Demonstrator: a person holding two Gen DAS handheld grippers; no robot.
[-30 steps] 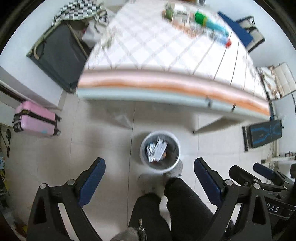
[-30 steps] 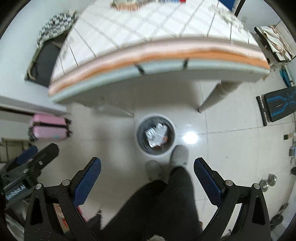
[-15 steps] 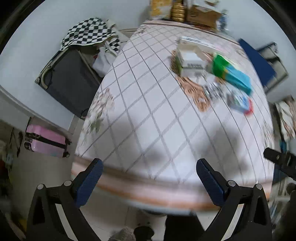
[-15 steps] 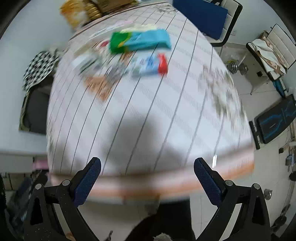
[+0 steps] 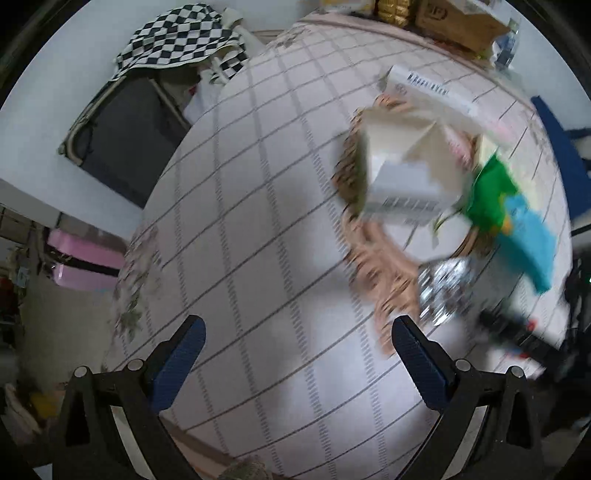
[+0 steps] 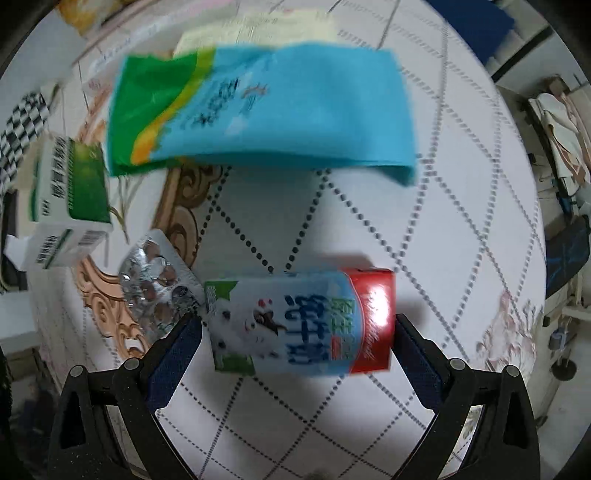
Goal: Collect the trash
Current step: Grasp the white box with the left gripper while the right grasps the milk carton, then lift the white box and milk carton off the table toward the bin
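Note:
In the right wrist view a blue, white and red milk carton (image 6: 301, 321) lies flat on the checked tablecloth (image 6: 424, 206), between the fingers of my open right gripper (image 6: 298, 332). A silver blister pack (image 6: 155, 284) lies left of it, a blue and green wrapper (image 6: 266, 110) behind, a green and white box (image 6: 68, 199) at far left. In the left wrist view my left gripper (image 5: 297, 343) is open and empty over bare cloth (image 5: 240, 229). The white box (image 5: 402, 173), wrapper (image 5: 513, 214) and blister pack (image 5: 443, 288) lie ahead to its right.
Cardboard boxes (image 5: 454, 18) stand at the table's far edge. Left of the table are a dark case (image 5: 125, 136) with a checkered cloth (image 5: 177, 40) and a pink suitcase (image 5: 85, 262) on the floor. A blue chair (image 6: 476, 18) stands behind the table.
Both grippers rose from the floor bin to the tabletop. The right gripper has moved in close around the milk carton; the left has moved nearer the white box.

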